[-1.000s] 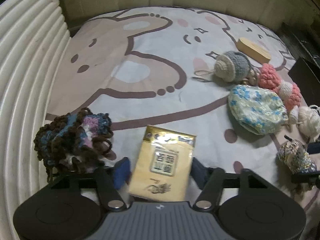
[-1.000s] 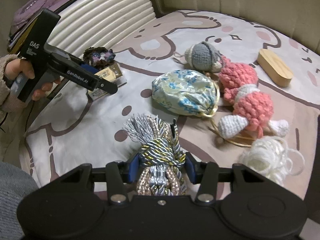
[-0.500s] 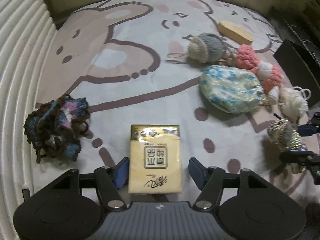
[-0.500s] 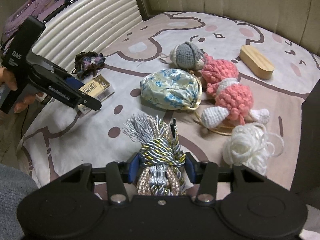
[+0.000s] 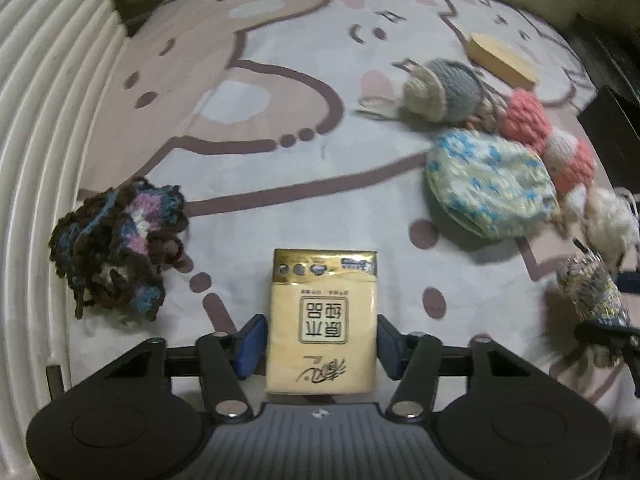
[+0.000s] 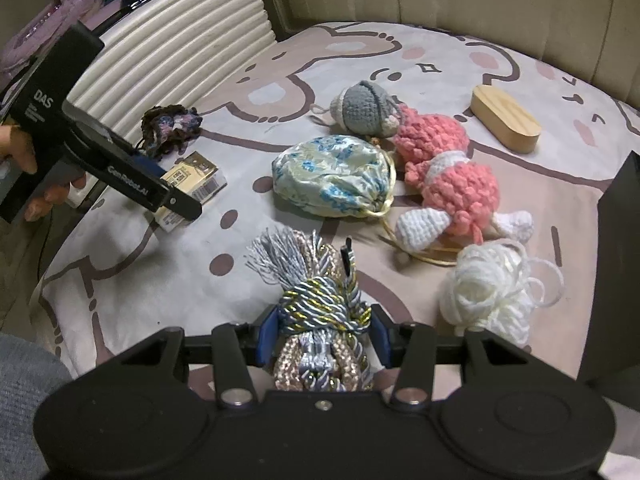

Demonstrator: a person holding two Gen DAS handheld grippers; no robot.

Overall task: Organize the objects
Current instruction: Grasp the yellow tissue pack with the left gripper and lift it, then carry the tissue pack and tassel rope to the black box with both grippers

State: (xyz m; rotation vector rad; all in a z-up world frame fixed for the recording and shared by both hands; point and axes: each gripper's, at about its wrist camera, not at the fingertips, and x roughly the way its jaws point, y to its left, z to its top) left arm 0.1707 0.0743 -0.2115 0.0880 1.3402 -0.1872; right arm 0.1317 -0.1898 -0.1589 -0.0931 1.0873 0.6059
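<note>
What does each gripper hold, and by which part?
Left gripper: tissue pack, jaws just closed on its long sides. Right gripper: cord bundle, by its wrapped middle.

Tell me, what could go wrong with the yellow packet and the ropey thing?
The left gripper pinches the soft tissue pack by its near end only, so it could sag or slip out when lifted. The right gripper squeezes the tassel bundle, whose loose fringe might snag the white yarn beside it.
</note>
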